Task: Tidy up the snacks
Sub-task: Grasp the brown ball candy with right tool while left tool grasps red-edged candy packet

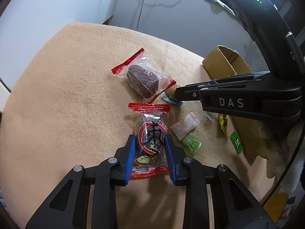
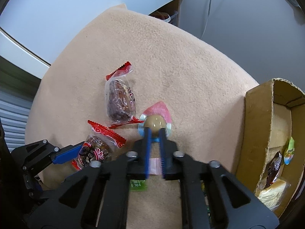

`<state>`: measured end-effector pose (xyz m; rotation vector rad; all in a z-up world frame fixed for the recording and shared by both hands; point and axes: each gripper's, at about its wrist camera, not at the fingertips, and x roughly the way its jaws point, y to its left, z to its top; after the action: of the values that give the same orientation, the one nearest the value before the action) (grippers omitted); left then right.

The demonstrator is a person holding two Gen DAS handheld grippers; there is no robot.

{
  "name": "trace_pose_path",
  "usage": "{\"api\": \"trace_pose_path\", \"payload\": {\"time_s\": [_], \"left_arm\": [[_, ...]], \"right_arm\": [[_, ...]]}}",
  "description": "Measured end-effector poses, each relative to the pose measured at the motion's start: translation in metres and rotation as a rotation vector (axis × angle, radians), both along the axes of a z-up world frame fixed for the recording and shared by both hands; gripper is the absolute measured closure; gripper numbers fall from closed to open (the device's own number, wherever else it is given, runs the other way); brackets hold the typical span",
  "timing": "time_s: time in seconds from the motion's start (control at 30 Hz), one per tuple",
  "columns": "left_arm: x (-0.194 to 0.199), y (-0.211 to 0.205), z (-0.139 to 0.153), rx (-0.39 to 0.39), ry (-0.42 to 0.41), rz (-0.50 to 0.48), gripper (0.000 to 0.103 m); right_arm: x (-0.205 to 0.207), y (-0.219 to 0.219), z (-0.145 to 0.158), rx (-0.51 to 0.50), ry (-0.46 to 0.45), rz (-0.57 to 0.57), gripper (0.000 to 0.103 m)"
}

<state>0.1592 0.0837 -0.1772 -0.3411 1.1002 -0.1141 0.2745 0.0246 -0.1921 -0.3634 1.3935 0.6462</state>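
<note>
A clear snack pack with red ends and a red-ringed character (image 1: 151,137) lies on the beige cloth (image 1: 66,95). My left gripper (image 1: 150,152) straddles it, both blue pads pressed against the wrapper's sides. In the right wrist view the same pack (image 2: 95,150) shows beside one blue left finger (image 2: 66,153). A tan jelly cup with a blue rim and pink lid (image 2: 155,123) sits further right. My right gripper (image 2: 155,133) points down and is shut on its near edge. From the left wrist view, the right gripper's tip (image 1: 178,95) meets that cup (image 1: 170,93).
A second clear pack holding a dark cake (image 1: 143,80) lies behind the first. A pink-white sachet (image 1: 184,126), green packets (image 1: 190,143) and a yellow one (image 1: 223,122) lie near the open cardboard box (image 2: 255,124) on the right, which holds several snacks (image 2: 272,171).
</note>
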Motion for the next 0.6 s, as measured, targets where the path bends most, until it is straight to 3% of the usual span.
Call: {"api": "trace_pose_path", "payload": {"time_s": [0.3, 0.47, 0.6], "left_arm": [[-0.003, 0.003, 0.0, -0.02, -0.002, 0.019, 0.074], [-0.006, 0.007, 0.001, -0.03, -0.008, 0.03, 0.074], [-0.007, 0.012, 0.0, -0.041, -0.009, 0.042, 0.074]], "right_arm": [[0.0, 0.012, -0.008, -0.027, 0.008, 0.01, 0.097], [0.001, 0.022, -0.009, -0.056, -0.019, 0.019, 0.075], [0.003, 0.028, -0.008, -0.059, -0.033, 0.02, 0.075]]}}
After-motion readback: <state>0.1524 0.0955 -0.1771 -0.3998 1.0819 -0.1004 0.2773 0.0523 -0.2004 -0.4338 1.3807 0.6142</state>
